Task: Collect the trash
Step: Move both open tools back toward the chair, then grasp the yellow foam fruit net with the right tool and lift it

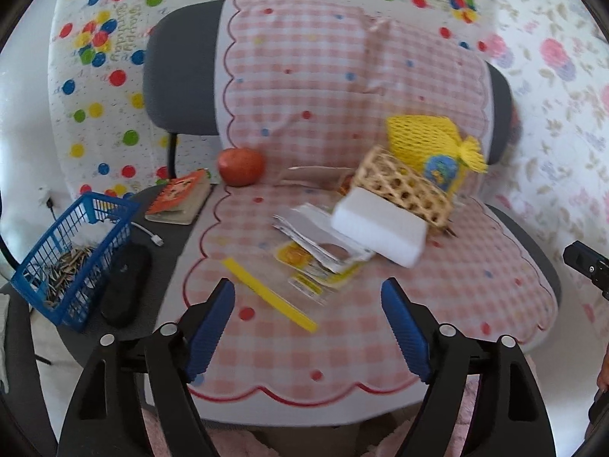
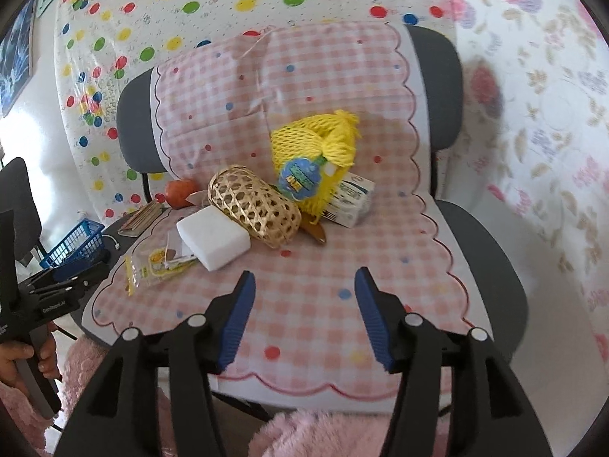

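On the chair seat's pink checked cloth (image 1: 342, 342) lie a torn yellow-and-clear plastic wrapper (image 1: 304, 270) (image 2: 152, 262), crumpled white paper (image 1: 316, 228) and a white foam block (image 1: 380, 228) (image 2: 213, 238). A blue plastic basket (image 1: 72, 251) (image 2: 72, 243) with dark scraps inside stands at the seat's left. My left gripper (image 1: 308, 297) is open and empty, just in front of the wrapper. My right gripper (image 2: 304, 285) is open and empty above the bare front of the seat, right of the foam block.
A woven bamboo basket (image 1: 403, 186) (image 2: 255, 205) lies on its side beside a yellow foam net bag (image 1: 430, 144) (image 2: 316, 156) and a small carton (image 2: 350, 198). A red apple (image 1: 240, 166), a notebook (image 1: 179, 198), a black case (image 1: 125, 285) and a cable sit at the left.
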{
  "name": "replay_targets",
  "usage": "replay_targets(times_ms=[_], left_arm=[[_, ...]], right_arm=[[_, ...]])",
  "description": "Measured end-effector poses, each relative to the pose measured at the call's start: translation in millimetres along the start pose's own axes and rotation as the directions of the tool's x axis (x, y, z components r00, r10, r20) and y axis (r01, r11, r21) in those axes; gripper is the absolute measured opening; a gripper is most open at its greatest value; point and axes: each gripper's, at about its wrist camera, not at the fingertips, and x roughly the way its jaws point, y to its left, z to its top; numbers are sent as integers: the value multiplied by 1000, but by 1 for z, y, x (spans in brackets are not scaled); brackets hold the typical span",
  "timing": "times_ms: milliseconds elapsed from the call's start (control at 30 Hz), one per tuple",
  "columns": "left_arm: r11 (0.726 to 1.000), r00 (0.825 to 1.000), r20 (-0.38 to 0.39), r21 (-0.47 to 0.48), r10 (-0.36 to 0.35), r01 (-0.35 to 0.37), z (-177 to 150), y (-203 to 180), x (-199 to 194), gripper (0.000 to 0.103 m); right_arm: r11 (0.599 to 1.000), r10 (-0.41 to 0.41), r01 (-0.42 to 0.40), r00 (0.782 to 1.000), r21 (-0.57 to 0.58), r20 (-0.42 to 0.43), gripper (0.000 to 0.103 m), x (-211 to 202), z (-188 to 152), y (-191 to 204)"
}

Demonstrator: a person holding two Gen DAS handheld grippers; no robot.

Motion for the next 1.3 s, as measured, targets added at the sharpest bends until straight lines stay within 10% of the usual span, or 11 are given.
replay_targets(times_ms=[467,633,1100,1300], left_arm=[[998,999,-33,56,-1,3,56,-23,63,81],[996,1000,-19,86,-20,21,85,-42,89,81],[991,999,-38,124,-37,42,111,-72,145,81],[992,999,-38,125,-23,28,110,-71,138,81]], right_arm=[[1000,-3,4,1000,-18,31,69,94,72,-19],[1000,28,-29,998,8,56,97,133,98,-38],[970,236,-234,972,70,-24,97,243,149,-71],[969,248,-248,969,0,3,34,217,148,-54]])
